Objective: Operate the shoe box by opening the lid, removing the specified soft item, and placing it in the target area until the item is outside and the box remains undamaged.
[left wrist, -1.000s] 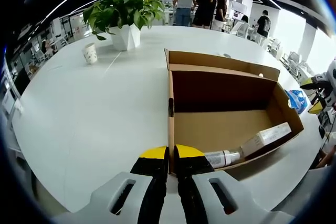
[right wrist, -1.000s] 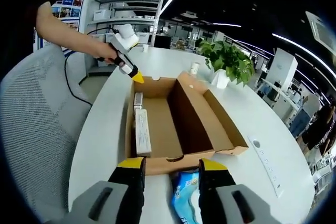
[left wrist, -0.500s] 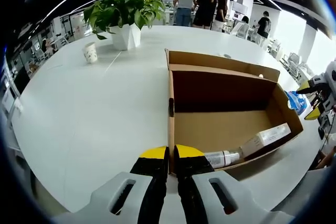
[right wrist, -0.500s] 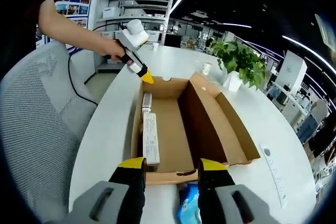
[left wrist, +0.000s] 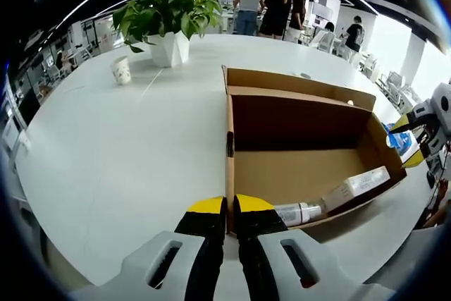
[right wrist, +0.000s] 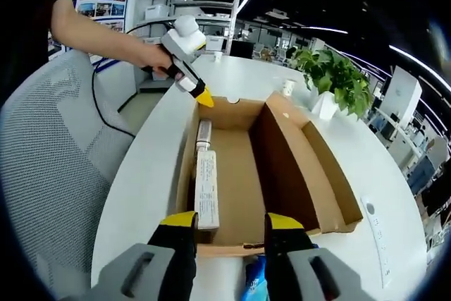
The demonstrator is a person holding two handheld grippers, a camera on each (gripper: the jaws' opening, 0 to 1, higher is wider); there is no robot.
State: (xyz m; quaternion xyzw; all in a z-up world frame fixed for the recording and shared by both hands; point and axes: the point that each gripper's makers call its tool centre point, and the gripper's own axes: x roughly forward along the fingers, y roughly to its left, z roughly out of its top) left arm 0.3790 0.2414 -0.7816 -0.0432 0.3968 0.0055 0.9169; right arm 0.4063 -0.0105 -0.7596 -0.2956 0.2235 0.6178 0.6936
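Observation:
An open brown cardboard box [left wrist: 299, 121] lies on the white table. A long white carton [left wrist: 356, 185] and a white bottle [left wrist: 299, 211] rest along one side of its floor. My left gripper [left wrist: 230, 211] is shut on the box's near end wall at a corner. From the right gripper view, the box [right wrist: 285, 163] stretches away, with the carton [right wrist: 206, 187] and bottle [right wrist: 204, 132] inside and the left gripper [right wrist: 204, 99] at the far end. My right gripper [right wrist: 231, 222] is open just before the box's near wall, over a soft blue packet [right wrist: 255, 281] lying outside the box.
A potted plant [left wrist: 166, 13] and a paper cup [left wrist: 121, 71] stand on the table beyond the box. Several people [left wrist: 265, 8] stand far behind. A grey mesh chair [right wrist: 46, 174] sits beside the table edge. A person's arm [right wrist: 99, 33] holds the left gripper.
My right gripper has moved forward toward the box's end wall, leaving the blue packet lower between its open jaws. The left gripper and the box have stayed put.

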